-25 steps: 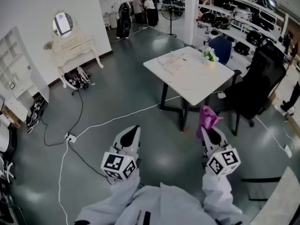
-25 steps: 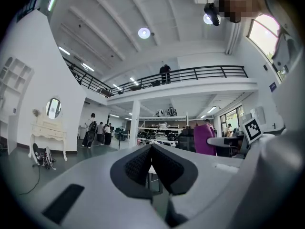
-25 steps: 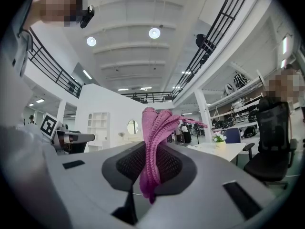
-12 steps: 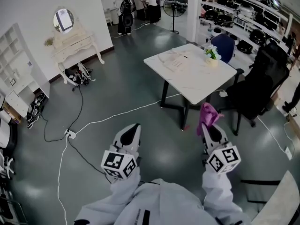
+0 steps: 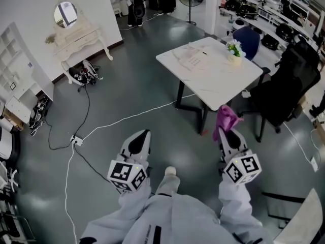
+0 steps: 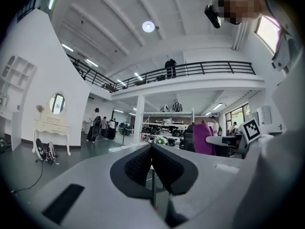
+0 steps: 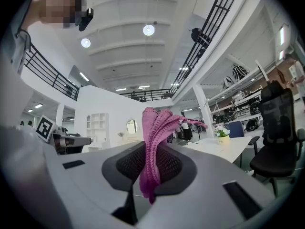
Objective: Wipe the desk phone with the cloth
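Limply bunched pink cloth (image 7: pixel 155 147), pinched.

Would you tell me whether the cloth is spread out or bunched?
Bunched: the cloth sits gathered in narrow folds, clamped by the right gripper.

The cloth (image 7: pixel 153 137) is a loud magenta-pink knit with a ribbed look. The left gripper (image 5: pixel 141 136) and right gripper (image 5: pixel 227 135) are pale grey-white with black dimpled pads (image 6: pixel 139 165), and each has a black-and-white square-patterned marker cube (image 5: pixel 127 176). The desk phone (image 5: pixel 192 61) is white, nearly blending into the white table (image 5: pixel 218 88). The floor (image 5: pixel 127 85) is dark grey with a white cable (image 5: pixel 129 118) on it, and the office chair (image 5: pixel 287 85) is black.
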`<action>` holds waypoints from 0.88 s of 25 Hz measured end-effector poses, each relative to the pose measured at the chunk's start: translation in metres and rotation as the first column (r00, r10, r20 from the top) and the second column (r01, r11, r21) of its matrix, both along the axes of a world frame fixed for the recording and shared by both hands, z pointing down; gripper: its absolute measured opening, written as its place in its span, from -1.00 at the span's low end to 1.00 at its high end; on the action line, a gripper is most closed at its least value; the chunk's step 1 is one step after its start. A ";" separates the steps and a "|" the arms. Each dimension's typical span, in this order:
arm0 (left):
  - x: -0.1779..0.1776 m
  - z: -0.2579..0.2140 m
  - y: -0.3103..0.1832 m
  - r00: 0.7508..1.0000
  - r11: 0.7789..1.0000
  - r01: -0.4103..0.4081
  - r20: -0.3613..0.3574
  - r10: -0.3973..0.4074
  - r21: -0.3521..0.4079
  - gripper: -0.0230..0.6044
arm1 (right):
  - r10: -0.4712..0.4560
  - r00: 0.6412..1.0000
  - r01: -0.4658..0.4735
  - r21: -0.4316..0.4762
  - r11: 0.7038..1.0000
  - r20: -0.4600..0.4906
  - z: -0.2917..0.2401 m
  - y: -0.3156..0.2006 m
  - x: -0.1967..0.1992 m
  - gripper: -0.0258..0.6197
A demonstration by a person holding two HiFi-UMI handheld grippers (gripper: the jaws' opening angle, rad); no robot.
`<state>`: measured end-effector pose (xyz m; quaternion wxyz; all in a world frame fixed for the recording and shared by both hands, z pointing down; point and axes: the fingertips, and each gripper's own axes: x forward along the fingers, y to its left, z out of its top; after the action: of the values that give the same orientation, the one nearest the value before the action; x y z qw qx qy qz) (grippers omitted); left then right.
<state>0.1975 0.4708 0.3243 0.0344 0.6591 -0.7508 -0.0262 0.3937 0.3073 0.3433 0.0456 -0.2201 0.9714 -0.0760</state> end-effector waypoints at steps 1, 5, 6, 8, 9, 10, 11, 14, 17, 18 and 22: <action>-0.005 0.002 -0.007 1.000 1.000 -0.004 -0.002 0.004 -0.002 -0.93 | 0.000 1.000 0.000 -0.001 1.000 -0.002 0.002 -0.006 -0.005 -0.80; -0.031 0.007 -0.041 1.000 1.000 -0.030 -0.009 0.030 -0.009 -0.94 | 0.006 1.000 -0.006 -0.007 1.000 -0.008 0.003 -0.032 -0.035 -0.80; -0.039 0.008 -0.050 0.999 0.999 -0.038 -0.012 0.038 -0.011 -0.94 | 0.006 1.000 -0.006 -0.006 1.000 -0.011 0.002 -0.038 -0.044 -0.80; -0.053 0.007 -0.068 0.998 0.998 -0.054 -0.015 0.054 -0.012 -0.93 | 0.007 1.000 -0.007 -0.001 1.000 -0.021 0.001 -0.050 -0.061 -0.80; -0.059 0.007 -0.077 0.998 0.998 -0.062 -0.015 0.062 -0.012 -0.93 | 0.009 1.000 -0.009 0.000 1.000 -0.024 0.001 -0.057 -0.069 -0.80; -0.066 0.007 -0.086 0.997 0.997 -0.070 -0.016 0.069 -0.012 -0.94 | 0.014 1.000 -0.014 -0.001 1.000 -0.026 0.001 -0.064 -0.076 -0.80; -0.073 0.008 -0.095 0.997 0.997 -0.077 -0.017 0.077 -0.013 -0.94 | 0.020 0.999 -0.020 -0.003 1.000 -0.029 0.001 -0.071 -0.083 -0.80; -0.092 0.009 -0.119 0.995 0.995 -0.097 -0.022 0.097 -0.015 -0.94 | 0.037 0.999 -0.037 -0.008 0.999 -0.040 0.004 -0.089 -0.100 -0.80; -0.111 0.008 -0.141 0.992 0.993 -0.120 -0.025 0.120 -0.013 -0.94 | 0.057 0.997 -0.057 -0.011 0.998 -0.045 0.004 -0.105 -0.116 -0.80; -0.116 0.008 -0.148 0.992 0.992 -0.128 -0.027 0.127 -0.011 -0.93 | 0.063 0.997 -0.064 -0.013 0.998 -0.046 0.005 -0.110 -0.121 -0.80; -0.134 0.010 -0.174 0.987 0.988 -0.157 -0.029 0.157 -0.008 -0.93 | 0.085 0.995 -0.086 -0.012 0.996 -0.056 0.009 -0.130 -0.138 -0.80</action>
<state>0.0635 0.2968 0.3340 0.0502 0.7155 -0.6962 -0.0290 0.2557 0.1778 0.3519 0.0202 -0.2638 0.9614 -0.0750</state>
